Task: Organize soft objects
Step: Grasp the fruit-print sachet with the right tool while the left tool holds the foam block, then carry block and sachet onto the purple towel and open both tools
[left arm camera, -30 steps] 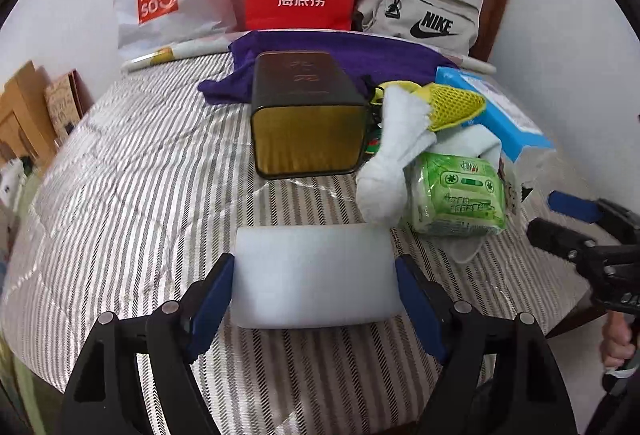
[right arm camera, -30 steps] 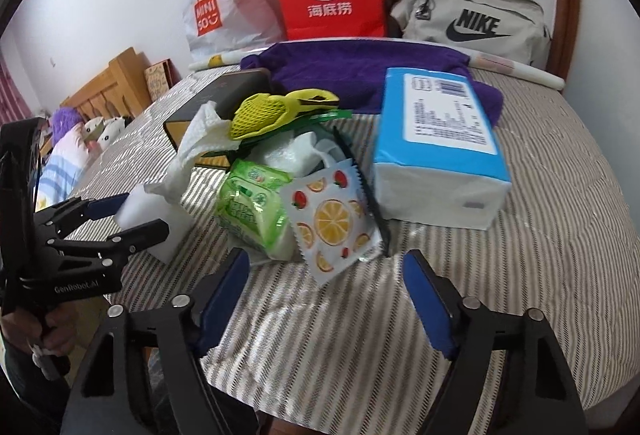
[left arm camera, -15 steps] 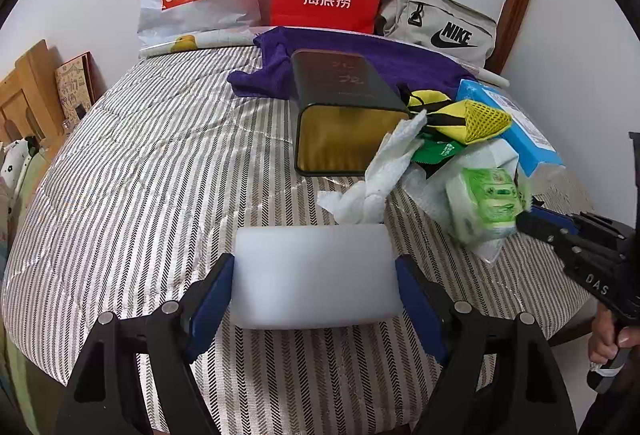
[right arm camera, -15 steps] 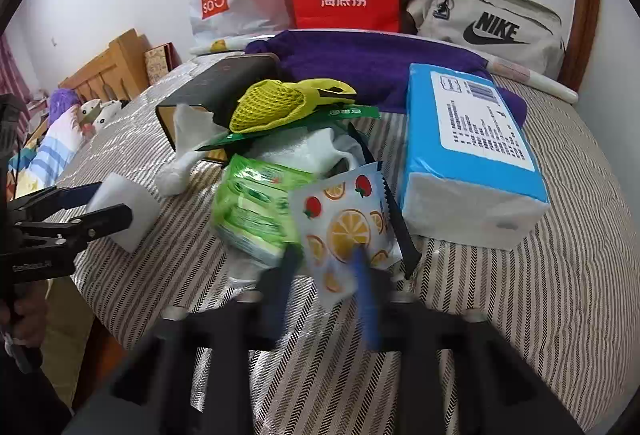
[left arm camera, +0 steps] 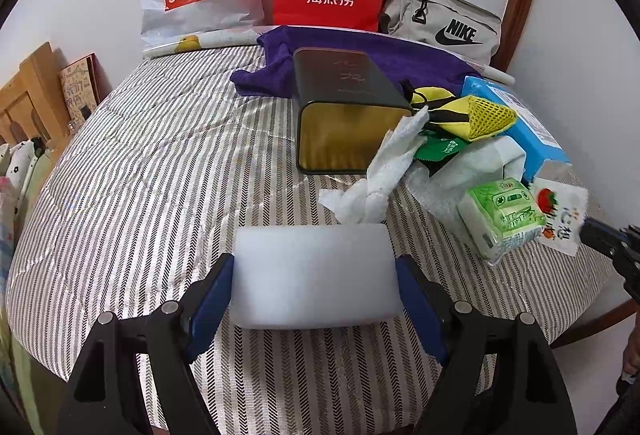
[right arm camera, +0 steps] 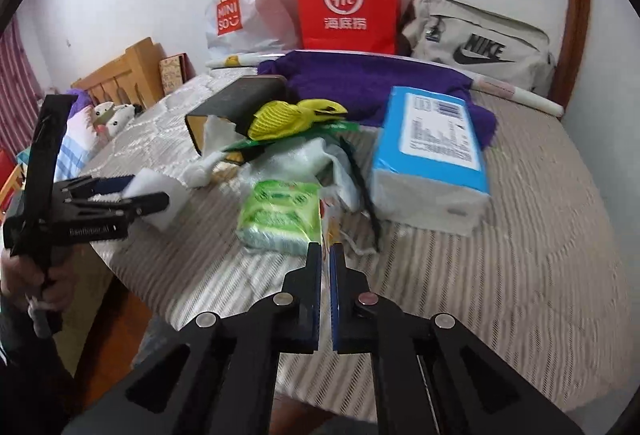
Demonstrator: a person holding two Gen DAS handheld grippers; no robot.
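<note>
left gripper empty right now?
No: in the left wrist view, the left gripper has a white foam block squeezed between its blue pads.

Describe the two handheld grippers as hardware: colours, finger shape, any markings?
Both are matte black frames with silver rivets and long flat fingers lined with blue pads. The left gripper shows pale lettering along its side in the right wrist view, too blurred to read. No cables show, and no sleeve is clearly visible.

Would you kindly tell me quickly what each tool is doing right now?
Left tool: closed on the white foam block.
Right tool: shut on the fruit-print packet.
</note>
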